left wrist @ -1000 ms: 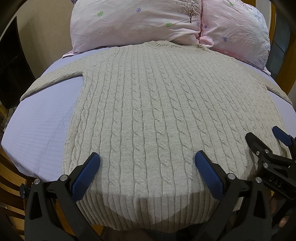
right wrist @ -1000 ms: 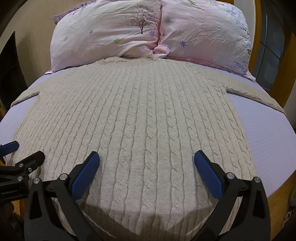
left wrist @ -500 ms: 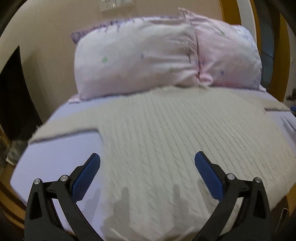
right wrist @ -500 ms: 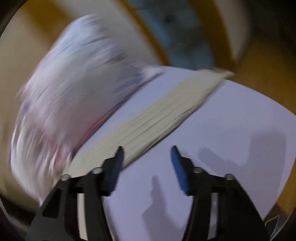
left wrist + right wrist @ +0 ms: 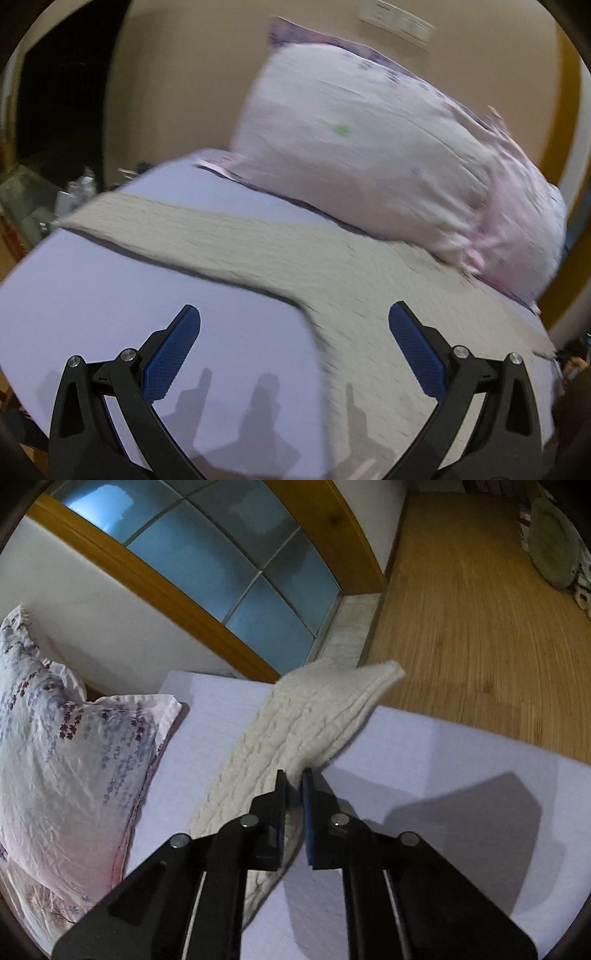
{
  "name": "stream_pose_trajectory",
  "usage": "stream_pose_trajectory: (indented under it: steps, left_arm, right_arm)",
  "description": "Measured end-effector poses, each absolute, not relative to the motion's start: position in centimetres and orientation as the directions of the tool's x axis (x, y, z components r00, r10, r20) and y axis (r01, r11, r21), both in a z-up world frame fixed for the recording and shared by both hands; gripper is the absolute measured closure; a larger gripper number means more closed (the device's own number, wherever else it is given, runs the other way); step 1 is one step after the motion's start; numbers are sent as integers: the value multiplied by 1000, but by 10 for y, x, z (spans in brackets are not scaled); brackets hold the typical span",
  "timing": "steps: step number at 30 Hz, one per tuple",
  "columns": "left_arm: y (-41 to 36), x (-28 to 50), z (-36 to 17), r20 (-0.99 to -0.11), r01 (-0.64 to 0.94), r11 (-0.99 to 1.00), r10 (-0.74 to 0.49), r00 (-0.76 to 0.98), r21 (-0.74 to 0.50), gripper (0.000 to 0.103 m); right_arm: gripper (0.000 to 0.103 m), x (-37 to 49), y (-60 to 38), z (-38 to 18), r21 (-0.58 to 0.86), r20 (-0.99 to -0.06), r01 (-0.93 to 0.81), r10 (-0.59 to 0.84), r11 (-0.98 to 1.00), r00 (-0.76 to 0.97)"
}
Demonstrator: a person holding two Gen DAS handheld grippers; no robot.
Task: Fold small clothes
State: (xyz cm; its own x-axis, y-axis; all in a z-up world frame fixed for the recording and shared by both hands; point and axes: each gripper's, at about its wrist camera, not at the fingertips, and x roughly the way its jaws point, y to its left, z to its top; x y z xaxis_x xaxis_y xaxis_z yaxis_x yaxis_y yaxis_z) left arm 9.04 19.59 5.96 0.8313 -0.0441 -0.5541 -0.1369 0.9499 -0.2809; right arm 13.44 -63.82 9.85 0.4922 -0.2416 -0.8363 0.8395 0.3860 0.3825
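Note:
A cream cable-knit sweater [image 5: 369,295] lies flat on a lilac bed sheet [image 5: 129,302]. Its left sleeve [image 5: 177,229] stretches out toward the bed's left edge. My left gripper [image 5: 294,328] is open and empty, hovering above the armpit where that sleeve meets the body. In the right wrist view, my right gripper [image 5: 293,779] is shut on the right sleeve [image 5: 303,720] and holds it raised off the sheet [image 5: 443,768], the cuff end pointing toward the bed edge.
Pink floral pillows [image 5: 369,155] lie at the head of the bed, also in the right wrist view [image 5: 62,746]. A wooden floor [image 5: 480,609] and a wood-framed window [image 5: 221,554] lie beyond the bed's right side. Clutter [image 5: 44,206] sits off the left edge.
My left gripper has moved from the hem toward the left sleeve, staying open. My right gripper has swung to the right sleeve and shut on it, lifting it.

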Motion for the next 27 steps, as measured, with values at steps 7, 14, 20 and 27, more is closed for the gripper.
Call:
stream_pose_trajectory:
  steps: [7,14,20,27]
  left_arm:
    - [259,103,54,-586,-326,899,101,804,-293,1]
    - [313,117,41,-588,-417,761,58,807,-497,1]
    - [344,138,32,-606,-486,658,56,794,-576,16]
    - [391,150,11,-630,-583,509,98,770,-633,33]
  right_arm:
    - [96,201,-455,212,310,-637,418,-140,854,758]
    - [94,245,-195,190,325,-686,-174,358,930,634]
    - [59,237,-100,135,430,-771,-304,521,850,366]
    - [36,219,-190,161,464,-722,-171,483,869,496]
